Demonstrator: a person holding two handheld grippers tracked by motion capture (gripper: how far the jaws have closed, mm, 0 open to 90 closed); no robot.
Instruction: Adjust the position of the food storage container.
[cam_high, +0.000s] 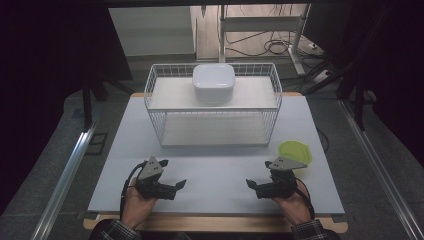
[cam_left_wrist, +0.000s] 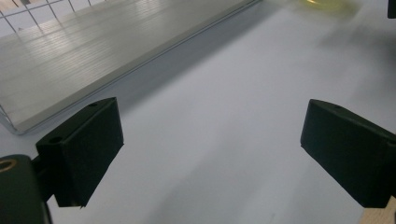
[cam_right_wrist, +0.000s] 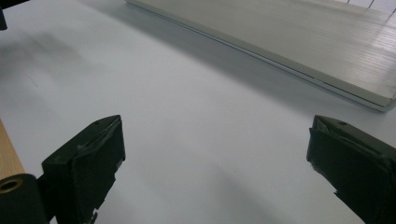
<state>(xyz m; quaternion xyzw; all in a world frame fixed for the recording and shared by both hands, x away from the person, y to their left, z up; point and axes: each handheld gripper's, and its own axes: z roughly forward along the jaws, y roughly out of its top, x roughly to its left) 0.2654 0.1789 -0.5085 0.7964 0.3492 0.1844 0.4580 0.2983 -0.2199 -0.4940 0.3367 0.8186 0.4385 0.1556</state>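
- A small lime-green bowl (cam_high: 295, 152) is seen at the right of the white table top (cam_high: 215, 165), just beyond the right gripper (cam_high: 251, 186); it is shallow, with a faceted rim, and it is upright and untouched; in the left gripper view it is shown only as a blurred yellow-green patch (cam_left_wrist: 322, 3) at the top edge.
- The left gripper (cam_high: 177, 185) is held low over the near part of the table in the person's left hand (cam_high: 136, 202); its jaws are spread wide and nothing is held between them, as is shown in the left gripper view (cam_left_wrist: 212, 154).
- The right gripper is held likewise in the right hand (cam_high: 292, 204), turned inward toward the left one; its jaws are spread wide over bare table, as is seen in the right gripper view (cam_right_wrist: 215, 158).
- A white wire rack (cam_high: 214, 107) with two shelves is placed across the far half of the table; its lower shelf (cam_left_wrist: 70, 56) is seen close ahead in both gripper views (cam_right_wrist: 303, 42).
- A white, rounded, lidded box (cam_high: 214, 82) is set on the rack's upper shelf, in the middle, well apart from both grippers.
- Bare table is seen between the two grippers, and between them and the rack; the bowl is partly overlapped in the high view by the right gripper's grey plate (cam_high: 285, 163).
- Cables (cam_high: 272, 47) are seen on the floor beyond the table.
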